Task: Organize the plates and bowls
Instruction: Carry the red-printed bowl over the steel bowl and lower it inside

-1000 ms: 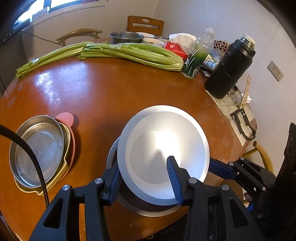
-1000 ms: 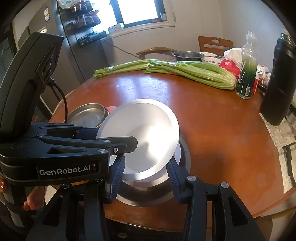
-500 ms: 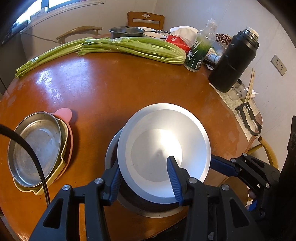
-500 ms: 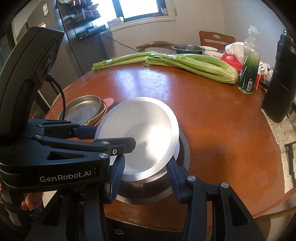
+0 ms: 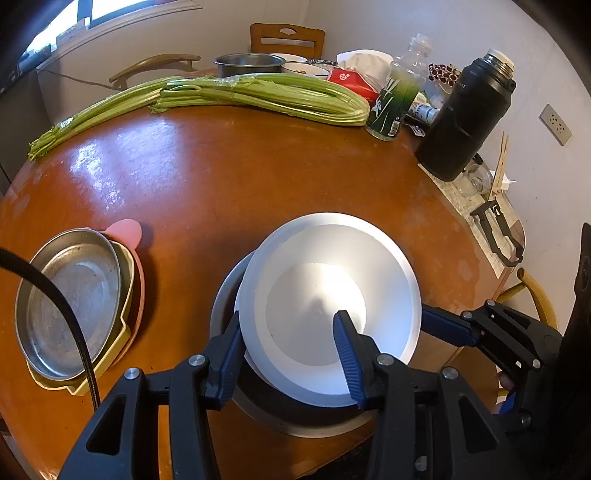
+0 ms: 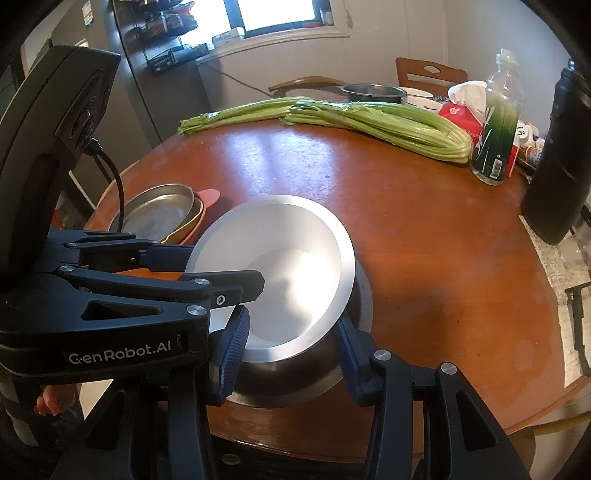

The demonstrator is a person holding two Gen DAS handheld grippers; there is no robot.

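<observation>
While tilted, the plate (image 5: 328,295) sits between both jaws.

Looks like a home dining room: round wooden table (image 5: 229,177) with celery stalks (image 5: 258,96), a black thermos (image 5: 465,118) and tissue pack (image 6: 461,114) on it, wooden chairs (image 6: 430,74) around, window (image 6: 277,14) behind, plus a fridge (image 6: 70,48)
</observation>
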